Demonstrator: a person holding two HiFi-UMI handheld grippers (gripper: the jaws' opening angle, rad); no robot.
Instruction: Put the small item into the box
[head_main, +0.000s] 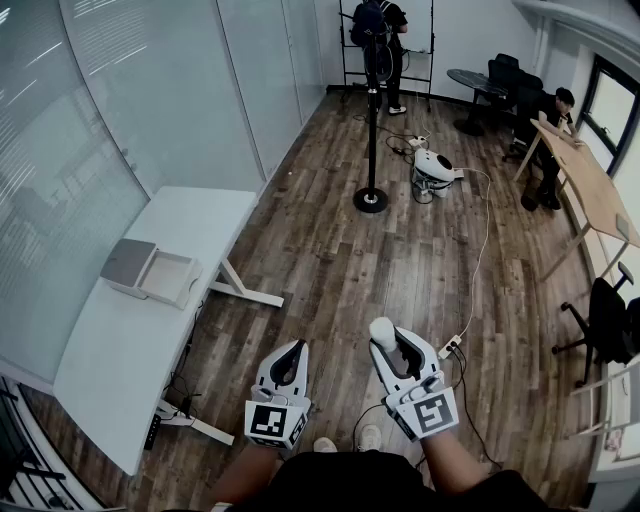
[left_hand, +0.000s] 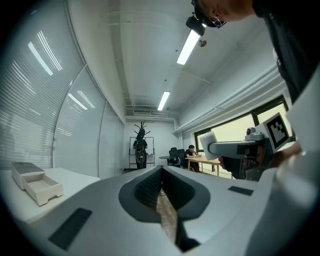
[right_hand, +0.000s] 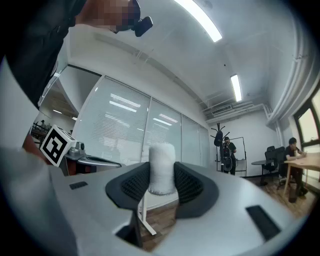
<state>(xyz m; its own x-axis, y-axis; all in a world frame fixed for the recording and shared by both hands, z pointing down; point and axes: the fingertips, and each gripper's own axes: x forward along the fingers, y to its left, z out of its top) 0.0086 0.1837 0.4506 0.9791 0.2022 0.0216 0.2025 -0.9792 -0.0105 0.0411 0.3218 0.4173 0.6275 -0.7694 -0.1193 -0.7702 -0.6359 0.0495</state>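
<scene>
The small item (head_main: 382, 329), a white fuzzy cylinder, stands upright between the pads of my right gripper (head_main: 386, 340), which is shut on it over the wooden floor. In the right gripper view the cylinder (right_hand: 162, 168) fills the gap of the right gripper (right_hand: 162, 186), touching both pads. My left gripper (head_main: 292, 348) hovers beside it, shut and holding nothing, as the left gripper view confirms at the left gripper (left_hand: 161, 174). The box (head_main: 152, 271), grey with a pale open tray, lies on the white table (head_main: 120, 360) far to the left. The box (left_hand: 36, 182) also shows at lower left.
A black pole stand (head_main: 371, 130) and a white round device (head_main: 434, 169) stand on the floor ahead, with a cable and power strip (head_main: 449, 346) to my right. A wooden table (head_main: 592, 185) with a seated person, chairs, and a standing person lie farther off. A glass wall runs along the left.
</scene>
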